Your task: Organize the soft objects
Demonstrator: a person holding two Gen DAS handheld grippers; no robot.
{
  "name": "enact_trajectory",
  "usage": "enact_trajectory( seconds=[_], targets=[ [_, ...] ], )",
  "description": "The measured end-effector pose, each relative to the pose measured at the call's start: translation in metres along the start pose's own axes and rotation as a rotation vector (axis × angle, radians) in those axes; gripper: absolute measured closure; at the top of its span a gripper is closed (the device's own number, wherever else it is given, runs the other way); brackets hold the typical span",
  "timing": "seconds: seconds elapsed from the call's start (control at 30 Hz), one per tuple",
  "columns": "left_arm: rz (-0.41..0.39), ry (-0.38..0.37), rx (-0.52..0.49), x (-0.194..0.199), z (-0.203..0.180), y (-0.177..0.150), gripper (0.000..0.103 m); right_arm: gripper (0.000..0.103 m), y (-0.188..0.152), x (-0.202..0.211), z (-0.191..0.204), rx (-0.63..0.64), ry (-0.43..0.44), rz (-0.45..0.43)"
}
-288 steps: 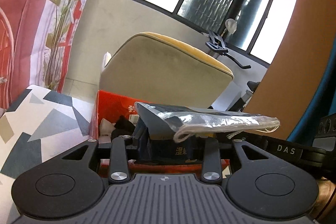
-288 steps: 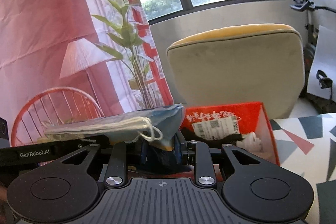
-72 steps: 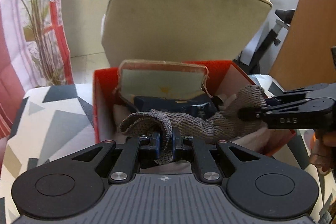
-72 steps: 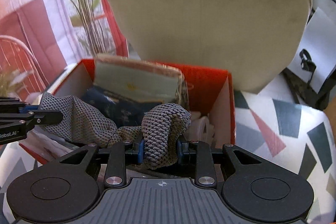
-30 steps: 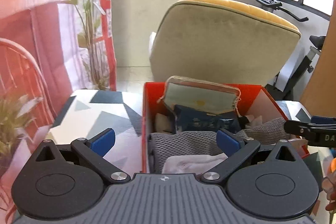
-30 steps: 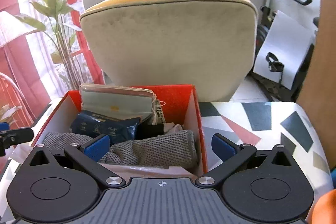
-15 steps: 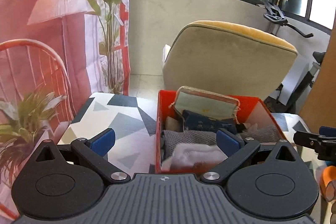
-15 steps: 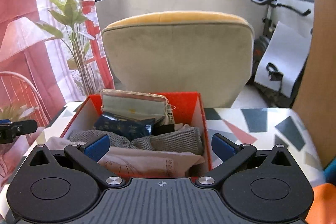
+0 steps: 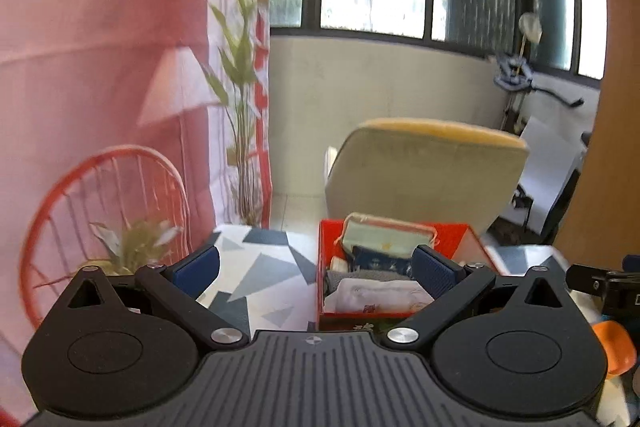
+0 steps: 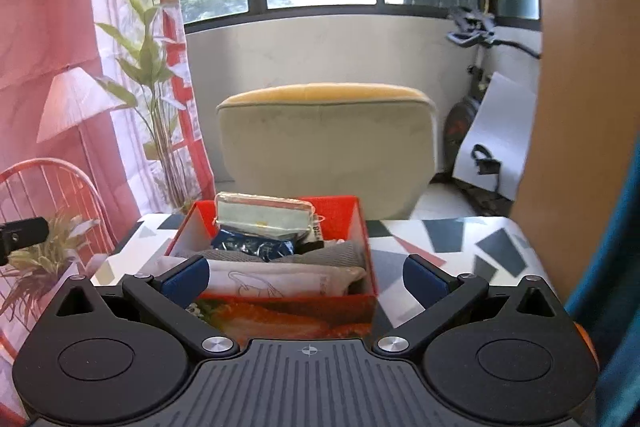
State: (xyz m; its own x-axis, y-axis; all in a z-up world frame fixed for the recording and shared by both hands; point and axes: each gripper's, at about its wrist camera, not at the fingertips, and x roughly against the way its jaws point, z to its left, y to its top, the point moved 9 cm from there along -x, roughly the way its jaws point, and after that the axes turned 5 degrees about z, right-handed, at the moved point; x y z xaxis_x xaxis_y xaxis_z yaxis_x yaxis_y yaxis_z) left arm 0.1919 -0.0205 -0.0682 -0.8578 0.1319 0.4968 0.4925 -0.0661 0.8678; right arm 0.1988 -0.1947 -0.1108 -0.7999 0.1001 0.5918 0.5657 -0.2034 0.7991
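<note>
With both sets of fingers spread wide and gripping nothing, the left gripper and right gripper are hanging back from the red box. Packed inside are sitting a white cloth pouch, a grey knit cloth, a dark blue packet and a pale pouch, probably a mask pack. Nothing soft is lying loose on the patterned table, so packing is looking finished.
</note>
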Motion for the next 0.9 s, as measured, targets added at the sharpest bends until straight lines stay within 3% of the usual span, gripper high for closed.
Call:
enact_trajectory(
  seconds=[0.23,0.47,0.6,0.9],
  targets=[
    [-0.100,-0.003,-0.021,0.077,-0.006,0.004,0.000,0.000,0.003,0.094,0.010,0.044,-0.018,-0.151],
    [-0.191,0.013,-0.018,0.145,-0.004,0.012,0.000,0.000,0.003,0.163,0.012,0.043,-0.019,-0.219],
    [-0.231,0.005,-0.003,0.165,-0.005,0.019,0.000,0.000,0.009,0.187,0.008,0.050,-0.028,-0.246],
    [-0.204,-0.011,-0.003,0.161,-0.011,0.014,0.000,0.000,0.007,0.198,-0.003,0.048,-0.062,-0.250]
  ],
)
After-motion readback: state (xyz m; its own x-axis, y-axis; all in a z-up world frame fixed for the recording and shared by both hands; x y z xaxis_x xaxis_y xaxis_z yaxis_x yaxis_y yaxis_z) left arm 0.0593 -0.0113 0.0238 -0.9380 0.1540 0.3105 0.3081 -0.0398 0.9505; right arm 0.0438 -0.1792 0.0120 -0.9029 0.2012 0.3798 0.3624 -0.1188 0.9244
